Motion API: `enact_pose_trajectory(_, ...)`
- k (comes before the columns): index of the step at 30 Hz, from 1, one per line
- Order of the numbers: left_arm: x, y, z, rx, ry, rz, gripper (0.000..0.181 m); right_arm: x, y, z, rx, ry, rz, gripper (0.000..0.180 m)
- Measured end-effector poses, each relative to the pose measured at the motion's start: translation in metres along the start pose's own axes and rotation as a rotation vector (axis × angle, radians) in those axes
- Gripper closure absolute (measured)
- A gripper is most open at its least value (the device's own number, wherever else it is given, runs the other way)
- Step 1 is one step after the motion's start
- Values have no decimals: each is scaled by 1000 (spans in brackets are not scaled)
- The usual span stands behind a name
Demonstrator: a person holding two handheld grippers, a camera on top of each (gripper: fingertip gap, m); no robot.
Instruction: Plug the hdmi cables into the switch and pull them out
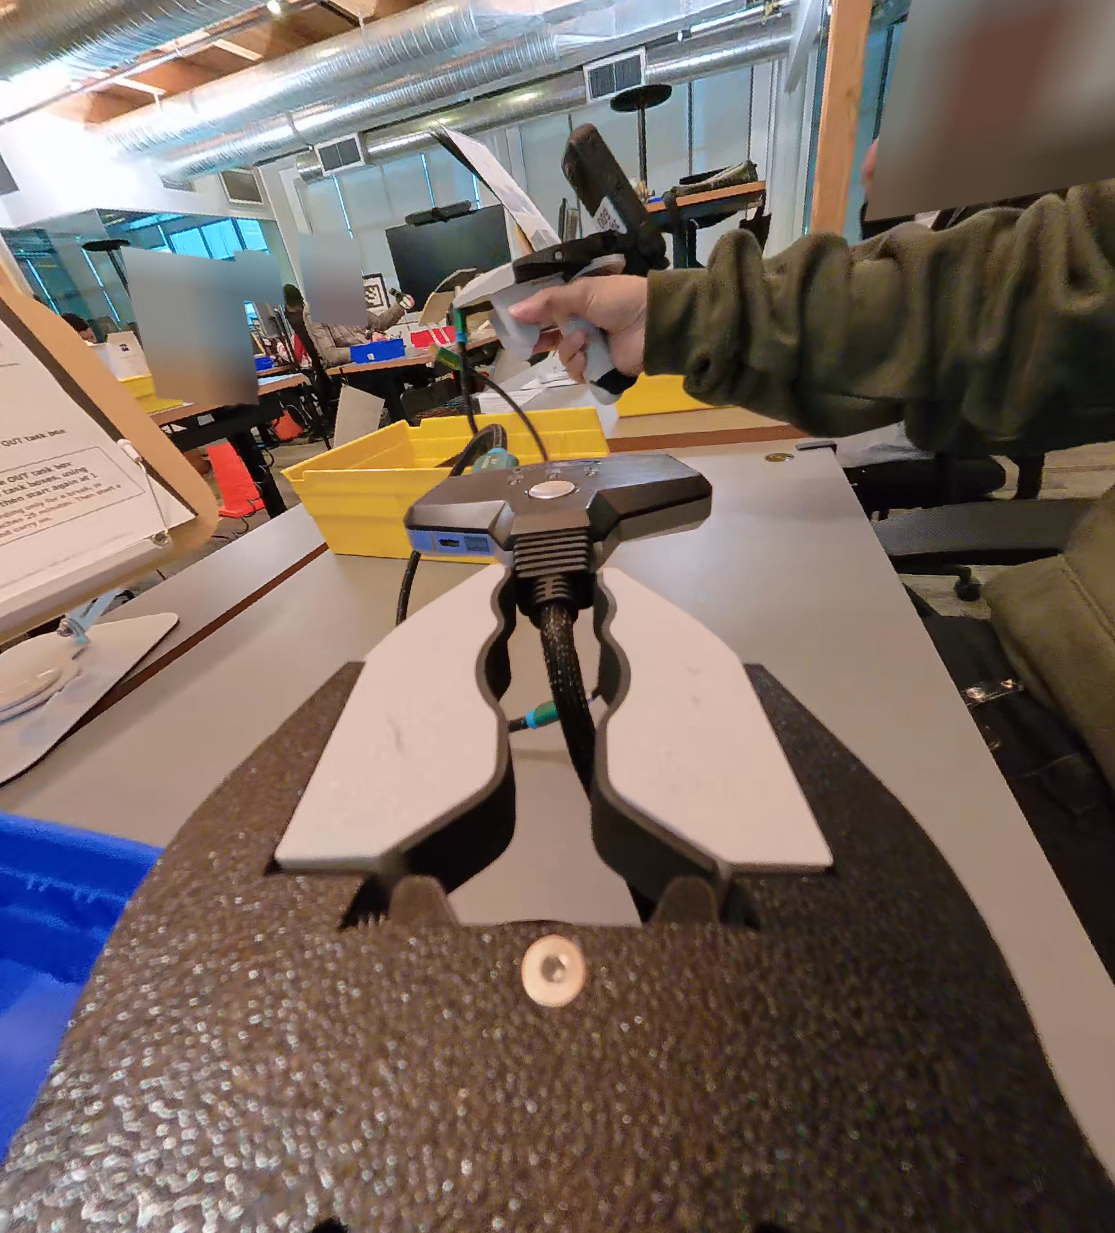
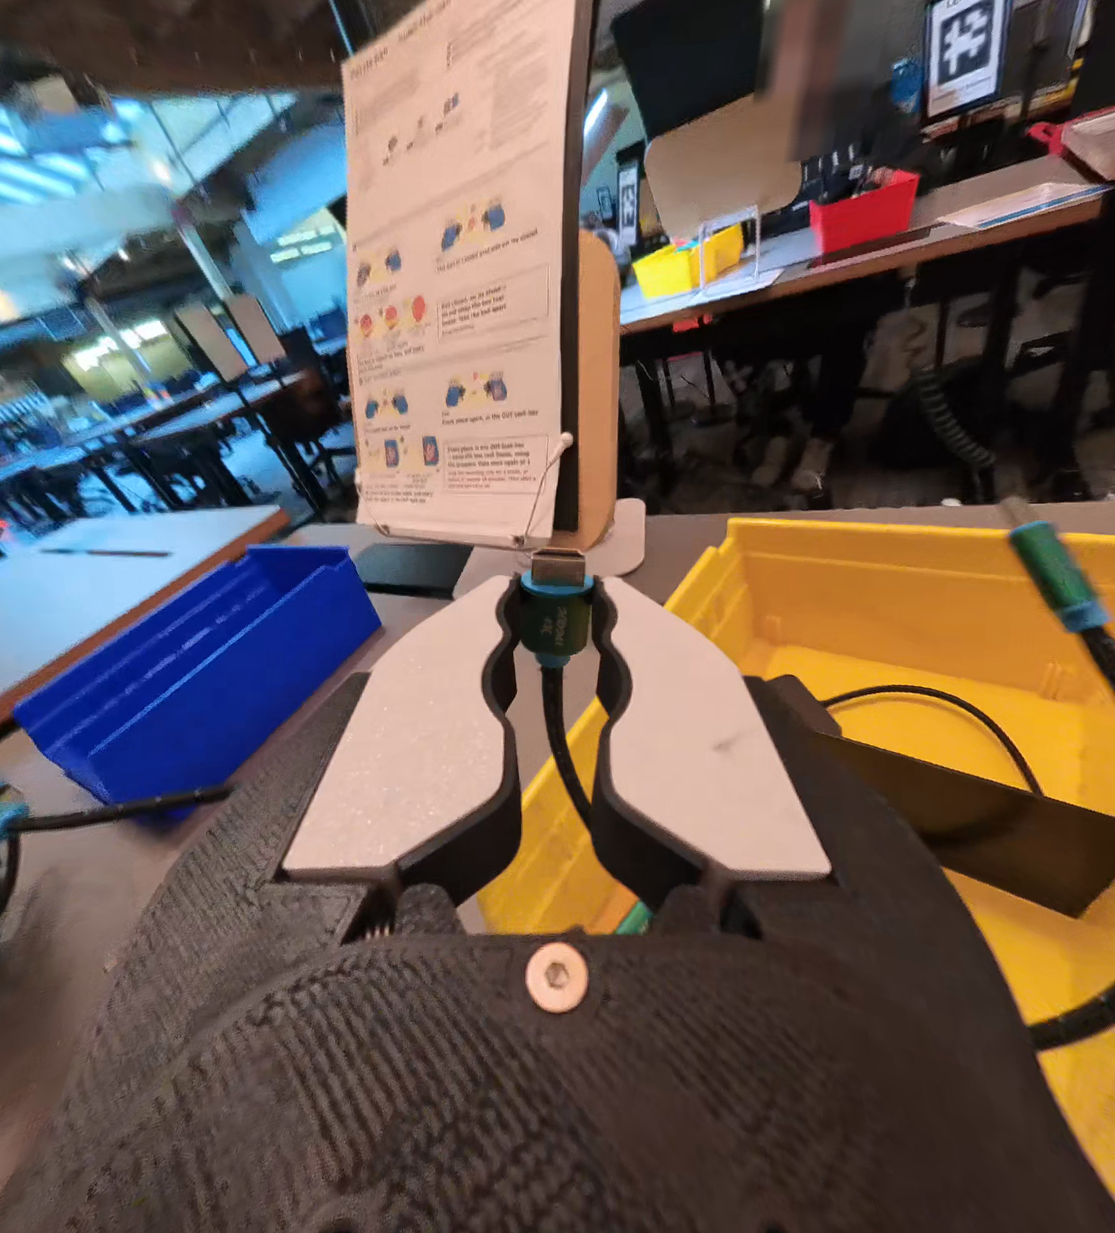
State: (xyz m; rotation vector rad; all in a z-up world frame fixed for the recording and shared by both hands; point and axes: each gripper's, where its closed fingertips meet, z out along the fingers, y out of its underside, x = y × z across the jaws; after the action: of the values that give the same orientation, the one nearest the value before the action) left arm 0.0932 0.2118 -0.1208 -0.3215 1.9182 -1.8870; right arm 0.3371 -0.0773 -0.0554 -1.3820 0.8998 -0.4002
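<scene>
The black HDMI switch point(image 1: 558, 497) sits ahead of my left gripper point(image 1: 551, 587), which is shut on the ribbed collar and braided tail cable point(image 1: 565, 674) at the switch's near end. A green HDMI plug point(image 1: 493, 460) is in the switch's far side. An empty port point(image 1: 451, 542) shows on its left end. My right gripper point(image 2: 556, 600) is shut on a green HDMI plug point(image 2: 555, 624) whose metal tip point(image 2: 558, 567) points forward. In the left wrist view the right gripper point(image 1: 475, 303) is held high behind the switch, with the plug point(image 1: 458, 333) hanging from it.
A yellow bin point(image 2: 875, 600) holds a black box point(image 2: 982, 841) and a cable with another green plug point(image 2: 1052, 577) sticking up. A blue bin point(image 2: 208, 667) is to the left. An instruction sheet on a stand point(image 2: 461, 300) is behind. A person's sleeve point(image 1: 908, 333) reaches across.
</scene>
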Motion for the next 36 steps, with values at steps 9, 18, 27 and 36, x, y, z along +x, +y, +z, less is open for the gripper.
enact_pose_trajectory(9, 3, 2, 0, -7, -7, -11, 160, 21, 53, 23, -121, 113, -55, 159)
enact_pose_trajectory(18, 3, 1, -2, -3, -2, -21, 160, 33, 104, 35, -381, 131, -253, 159)
enact_pose_trajectory(27, 5, 2, -1, -11, 8, -15, 160, 36, 151, 17, -663, 42, -416, 180)
enact_pose_trajectory(36, 7, 7, 3, -21, 22, -28, 160, 91, 55, 0, -433, 283, -562, 167)
